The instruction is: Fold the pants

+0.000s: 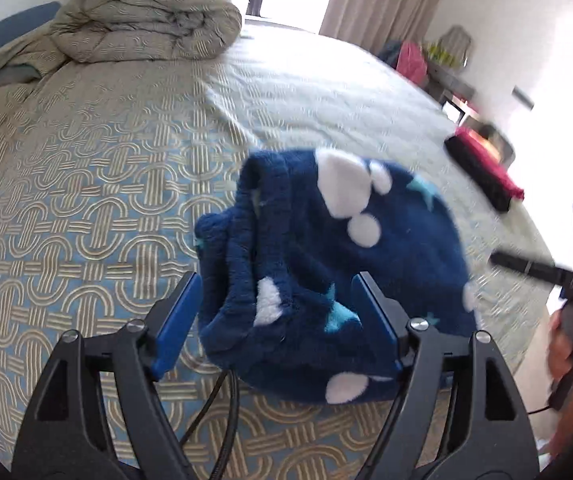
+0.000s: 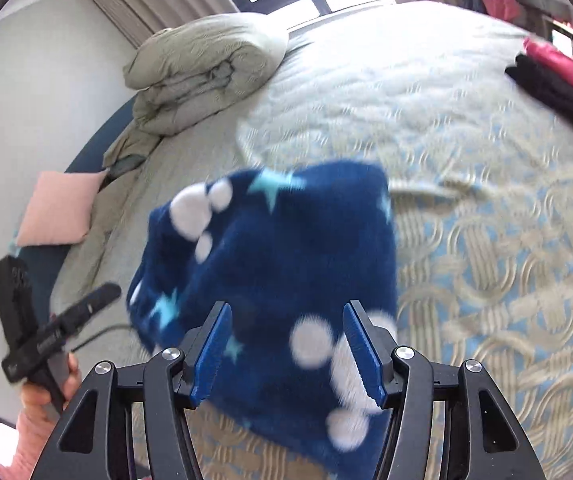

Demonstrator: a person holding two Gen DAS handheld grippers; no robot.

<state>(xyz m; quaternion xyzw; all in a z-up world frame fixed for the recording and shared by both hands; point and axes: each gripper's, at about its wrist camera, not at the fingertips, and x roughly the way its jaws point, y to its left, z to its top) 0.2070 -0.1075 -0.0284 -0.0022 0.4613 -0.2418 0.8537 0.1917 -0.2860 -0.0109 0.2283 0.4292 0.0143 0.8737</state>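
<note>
**Folded pants on the bed, both grippers above them**

Left wrist view: The pants, dark blue fleece with white dots and light blue stars, are seen as a folded bundle lying on the patterned bedspread. The left gripper is held over the near edge of the bundle. Its blue jaws are spread apart, and no pressing on the cloth is seen. A rolled duvet is placed at the far end of the bed. The other gripper is seen at the right edge, blurred.

Right wrist view: The pants are shown blurred, below the right gripper. Its jaws are apart, with the fleece between them but not clamped. A pink cushion is seen at the left.
</note>
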